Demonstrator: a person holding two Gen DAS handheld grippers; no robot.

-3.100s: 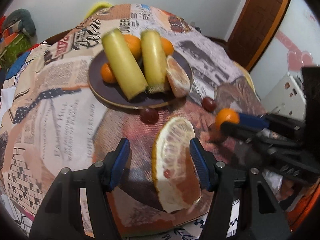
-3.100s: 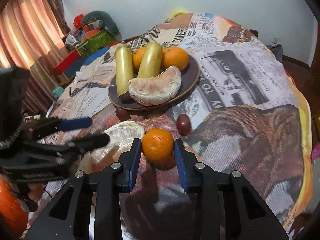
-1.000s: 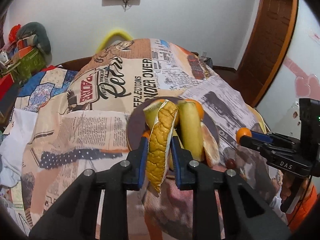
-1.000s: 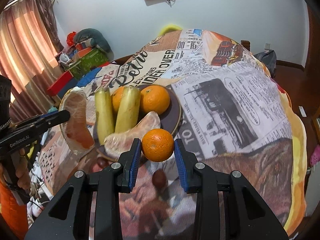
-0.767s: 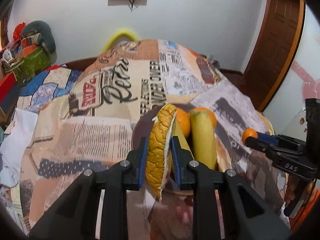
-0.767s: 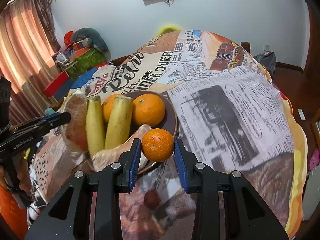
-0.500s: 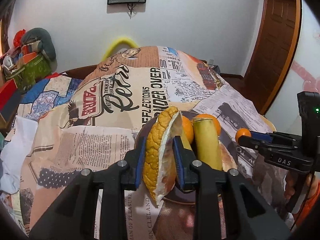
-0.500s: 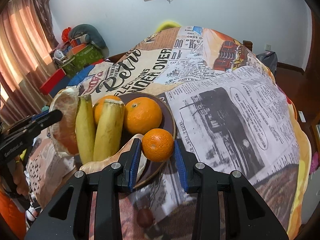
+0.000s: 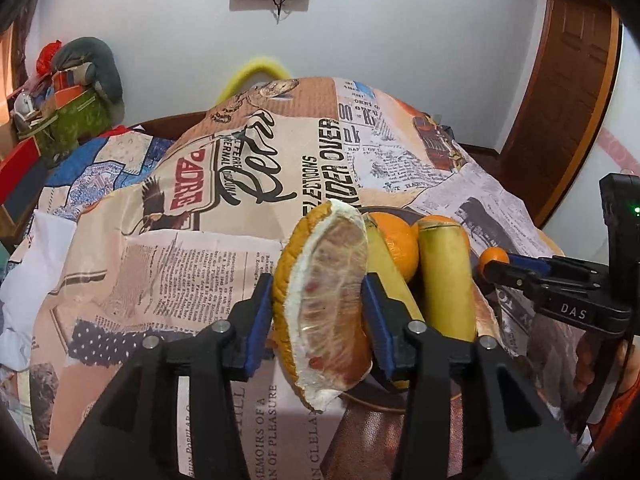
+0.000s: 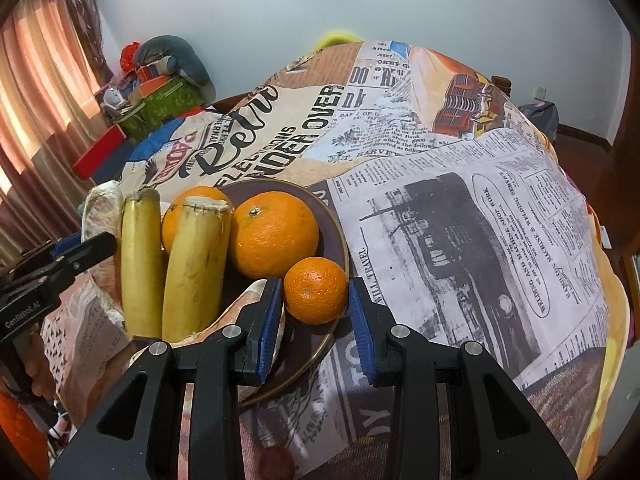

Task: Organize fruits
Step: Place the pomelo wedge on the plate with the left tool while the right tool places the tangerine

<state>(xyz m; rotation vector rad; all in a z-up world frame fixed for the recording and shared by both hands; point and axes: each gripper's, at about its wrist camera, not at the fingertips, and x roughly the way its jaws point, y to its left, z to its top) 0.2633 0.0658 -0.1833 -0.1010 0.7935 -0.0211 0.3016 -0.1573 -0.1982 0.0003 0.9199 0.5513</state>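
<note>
With bananas (image 10: pixel 168 272) and oranges (image 10: pixel 274 236) already plated, left fingers (image 9: pixel 256 320) grasp a pomelo wedge (image 9: pixel 324 300). Right fingers (image 10: pixel 270 320) clench a small orange (image 10: pixel 316 290) over the plate (image 10: pixel 334 232), lower centre; both await release.

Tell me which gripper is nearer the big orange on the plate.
Right. The right gripper, holding a small orange, sits just in front of the big orange; the left gripper is beyond both bananas.

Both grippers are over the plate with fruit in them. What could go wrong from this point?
The plate already holds two bananas, a large orange and more, so the small orange in the right gripper sits near the rim and may roll off once freed. The pomelo wedge in the left gripper hangs beside the bananas with little bare plate visible; it may tip onto the cloth.
</note>
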